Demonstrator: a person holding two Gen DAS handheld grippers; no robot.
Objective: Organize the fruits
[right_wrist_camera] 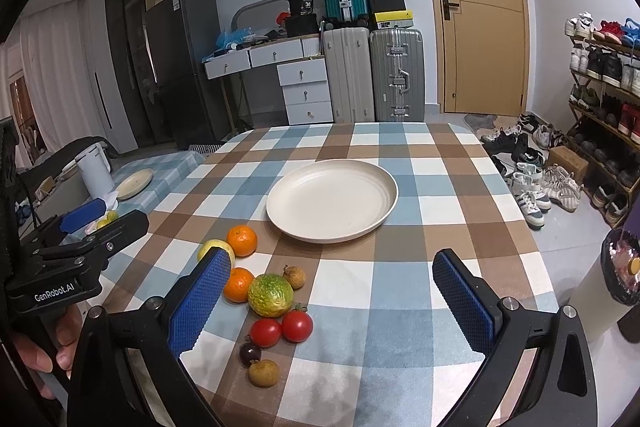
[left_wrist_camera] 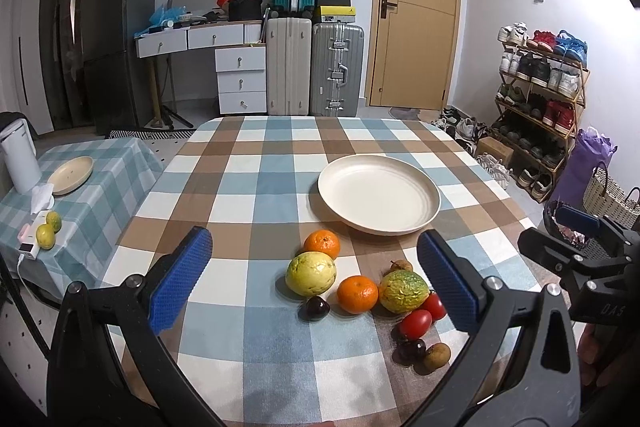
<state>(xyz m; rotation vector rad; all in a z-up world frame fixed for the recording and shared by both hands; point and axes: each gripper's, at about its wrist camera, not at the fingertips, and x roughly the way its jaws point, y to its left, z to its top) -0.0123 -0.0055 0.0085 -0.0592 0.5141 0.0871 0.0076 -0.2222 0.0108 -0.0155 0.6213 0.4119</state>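
An empty cream plate [left_wrist_camera: 424,213] [right_wrist_camera: 378,211] sits mid-table on the checked cloth. Nearer me lies a cluster of fruit: two oranges [left_wrist_camera: 322,243] [left_wrist_camera: 357,294], a yellow-green guava [left_wrist_camera: 311,273], a bumpy green-yellow fruit [left_wrist_camera: 403,291] [right_wrist_camera: 270,295], two red tomatoes [left_wrist_camera: 416,323] [right_wrist_camera: 297,325], dark cherries [left_wrist_camera: 315,308], and brown longans [left_wrist_camera: 437,357] [right_wrist_camera: 264,373]. My left gripper [left_wrist_camera: 316,285] is open and empty above the fruit. My right gripper [right_wrist_camera: 332,301] is open and empty, hovering right of the fruit; its left finger hides part of the guava [right_wrist_camera: 210,247].
A side table at left holds a small plate [left_wrist_camera: 72,174], a white kettle [left_wrist_camera: 18,157] and two green-yellow fruits [left_wrist_camera: 45,235]. A shoe rack [left_wrist_camera: 540,95] and a basket [left_wrist_camera: 608,195] stand at right. Suitcases [left_wrist_camera: 316,67] and a desk lie beyond the table.
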